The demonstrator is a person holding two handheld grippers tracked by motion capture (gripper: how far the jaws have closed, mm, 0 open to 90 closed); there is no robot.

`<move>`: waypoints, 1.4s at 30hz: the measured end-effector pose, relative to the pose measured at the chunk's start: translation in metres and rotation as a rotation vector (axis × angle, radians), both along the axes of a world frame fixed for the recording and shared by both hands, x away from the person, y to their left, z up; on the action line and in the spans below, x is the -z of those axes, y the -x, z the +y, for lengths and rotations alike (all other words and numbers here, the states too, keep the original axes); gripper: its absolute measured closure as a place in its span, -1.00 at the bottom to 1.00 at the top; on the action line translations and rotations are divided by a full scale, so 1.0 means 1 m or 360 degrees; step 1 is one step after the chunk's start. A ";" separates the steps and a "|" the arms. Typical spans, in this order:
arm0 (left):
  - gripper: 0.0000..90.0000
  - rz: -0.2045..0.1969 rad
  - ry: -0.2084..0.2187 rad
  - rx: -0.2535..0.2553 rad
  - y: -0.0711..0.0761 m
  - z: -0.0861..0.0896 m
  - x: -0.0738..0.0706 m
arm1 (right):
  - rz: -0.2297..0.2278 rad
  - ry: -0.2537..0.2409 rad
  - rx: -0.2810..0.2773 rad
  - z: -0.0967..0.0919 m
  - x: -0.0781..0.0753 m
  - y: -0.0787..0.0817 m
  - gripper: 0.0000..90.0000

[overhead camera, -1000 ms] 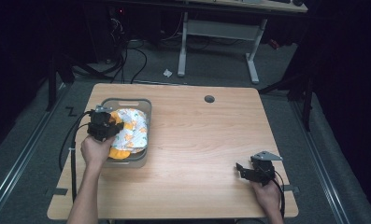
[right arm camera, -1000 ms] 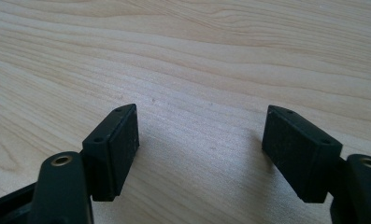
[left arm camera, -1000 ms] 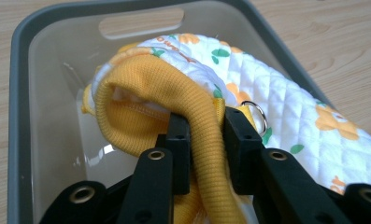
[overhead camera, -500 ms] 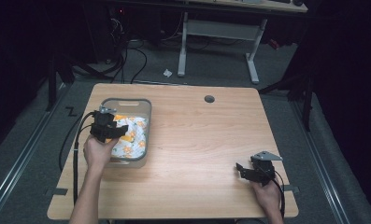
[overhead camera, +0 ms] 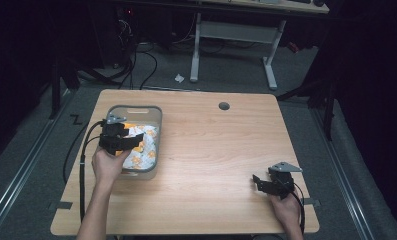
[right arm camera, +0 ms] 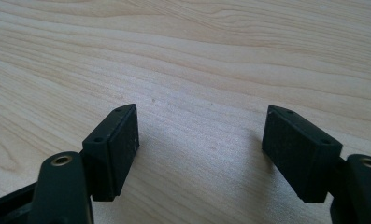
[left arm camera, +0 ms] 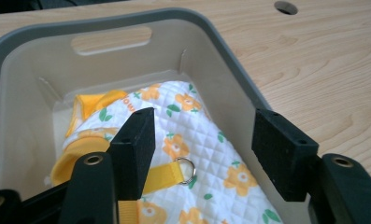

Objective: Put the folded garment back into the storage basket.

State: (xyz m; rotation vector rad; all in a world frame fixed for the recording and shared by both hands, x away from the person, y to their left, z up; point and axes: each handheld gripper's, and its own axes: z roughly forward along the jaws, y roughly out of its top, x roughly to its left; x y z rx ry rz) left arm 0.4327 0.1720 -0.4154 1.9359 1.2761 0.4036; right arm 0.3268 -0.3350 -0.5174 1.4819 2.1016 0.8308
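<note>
Here, a grey plastic bin sits on the wooden bench, and it serves as the landmark. Inside the bin lies a quilted white garment printed with orange flowers, with a yellow strap and a small metal ring on top. The left gripper hovers over the bin's near half, its fingers spread wide and holding nothing, just above the garment. Well apart from the bin, toward the bench's near right corner, the right gripper rests low over bare wood, its fingers also wide and empty. A round cable hole lies beyond the bin's far right.
</note>
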 end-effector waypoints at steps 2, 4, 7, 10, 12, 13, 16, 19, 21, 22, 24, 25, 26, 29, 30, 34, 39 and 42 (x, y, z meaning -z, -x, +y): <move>-0.12 -0.0011 0.0012 0.0010 0.002 -0.002 -0.002 | 0.0000 0.0001 0.0000 0.000 0.000 0.000 -0.39; -0.12 -0.0037 0.0018 0.0030 0.006 -0.006 -0.004 | 0.0000 0.0002 0.0000 0.000 0.000 0.000 -0.39; -0.13 -0.0046 0.0025 0.0047 0.007 -0.009 -0.005 | 0.0000 0.0002 0.0000 0.000 0.000 0.000 -0.39; -0.14 -0.0051 0.0031 0.0068 0.009 -0.012 -0.006 | 0.0000 0.0001 0.0001 0.000 0.000 0.000 -0.39; -0.14 -0.0054 0.0042 0.0079 0.011 -0.015 -0.006 | 0.0000 0.0002 0.0000 0.000 0.000 0.000 -0.39; -0.14 -0.0058 0.0039 0.0083 0.012 -0.017 -0.006 | 0.0000 0.0000 0.0000 0.000 0.000 0.000 -0.39; -0.13 -0.0058 0.0028 0.0091 0.014 -0.021 -0.005 | 0.0000 0.0001 0.0001 0.000 0.000 0.000 -0.39; -0.13 -0.0061 0.0026 0.0100 0.015 -0.026 -0.004 | 0.0000 0.0001 0.0001 0.000 0.000 0.000 -0.39; -0.13 -0.0064 0.0032 0.0112 0.016 -0.029 -0.004 | 0.0000 0.0001 0.0000 0.000 0.000 0.000 -0.39; -0.13 -0.0066 0.0033 0.0118 0.016 -0.030 -0.004 | -0.0001 0.0001 0.0000 0.000 0.000 0.000 -0.39; -0.13 -0.0070 0.0035 0.0129 0.017 -0.032 -0.004 | 0.0000 0.0001 0.0000 0.000 0.000 0.000 -0.39; -0.13 -0.0070 0.0034 0.0131 0.018 -0.033 -0.004 | 0.0000 0.0002 0.0000 0.000 0.000 0.000 -0.39; -0.13 -0.0069 0.0036 0.0136 0.018 -0.034 -0.004 | 0.0000 0.0001 0.0001 0.000 0.000 0.000 -0.39; -0.14 -0.0073 0.0043 0.0150 0.020 -0.036 -0.005 | 0.0000 0.0001 0.0000 0.000 0.000 0.000 -0.39; -0.14 -0.0075 0.0044 0.0158 0.021 -0.037 -0.006 | 0.0000 0.0002 0.0000 0.000 0.000 0.000 -0.39; -0.14 -0.0082 0.0058 0.0167 0.023 -0.041 -0.007 | 0.0000 0.0002 0.0000 0.000 0.000 0.000 -0.39; -0.14 -0.0095 0.0044 0.0190 0.027 -0.048 -0.008 | 0.0000 0.0002 0.0000 0.000 0.000 0.000 -0.39; -0.14 -0.0094 0.0041 0.0196 0.029 -0.051 -0.008 | 0.0000 0.0001 0.0000 0.000 0.000 0.000 -0.39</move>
